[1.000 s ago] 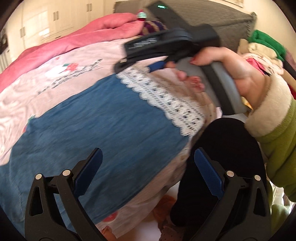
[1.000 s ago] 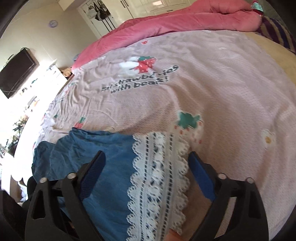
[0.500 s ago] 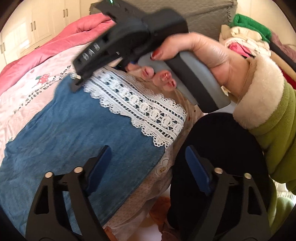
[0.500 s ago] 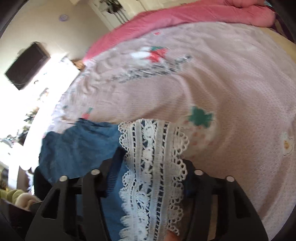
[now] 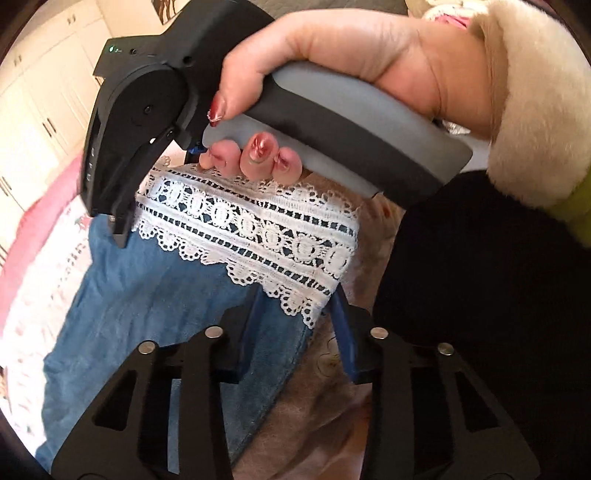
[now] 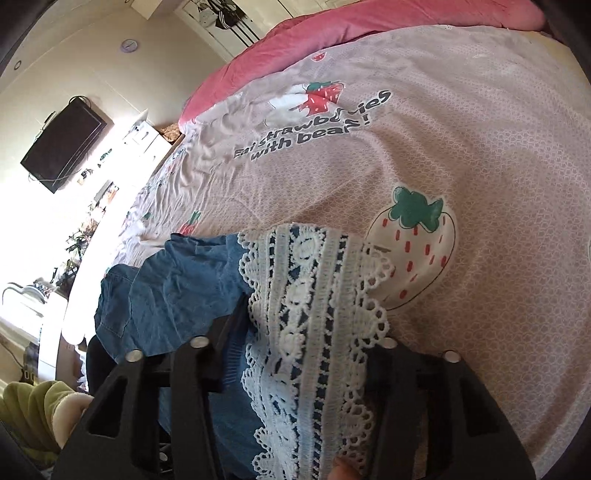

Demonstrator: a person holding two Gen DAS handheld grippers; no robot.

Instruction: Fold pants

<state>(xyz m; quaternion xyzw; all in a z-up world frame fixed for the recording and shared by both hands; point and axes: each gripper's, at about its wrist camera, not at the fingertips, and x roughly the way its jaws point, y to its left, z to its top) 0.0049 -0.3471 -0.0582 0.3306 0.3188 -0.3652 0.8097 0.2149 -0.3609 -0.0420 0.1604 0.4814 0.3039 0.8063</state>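
Note:
Blue denim pants [image 5: 147, 302] with a white lace hem [image 5: 255, 229] lie on a pink strawberry-print bedspread [image 6: 461, 155]. My left gripper [image 5: 295, 332] has closed on the near corner of the lace hem. My right gripper [image 6: 299, 362] is shut on the other end of the lace hem [image 6: 314, 295]. In the left wrist view the right gripper's black body [image 5: 136, 122] and the hand holding it fill the top, just above the hem. The denim legs [image 6: 166, 291] trail off to the left in the right wrist view.
A pink duvet [image 6: 369, 26] lies bunched along the far side of the bed. A wall TV [image 6: 62, 144] and cluttered shelves stand at the left. The person's black clothing [image 5: 480, 295] and green sleeve with cream cuff [image 5: 546, 110] are at the right.
Both grippers have closed onto the lace hem; a second ago both were open. The right gripper has come nearer to the left camera.

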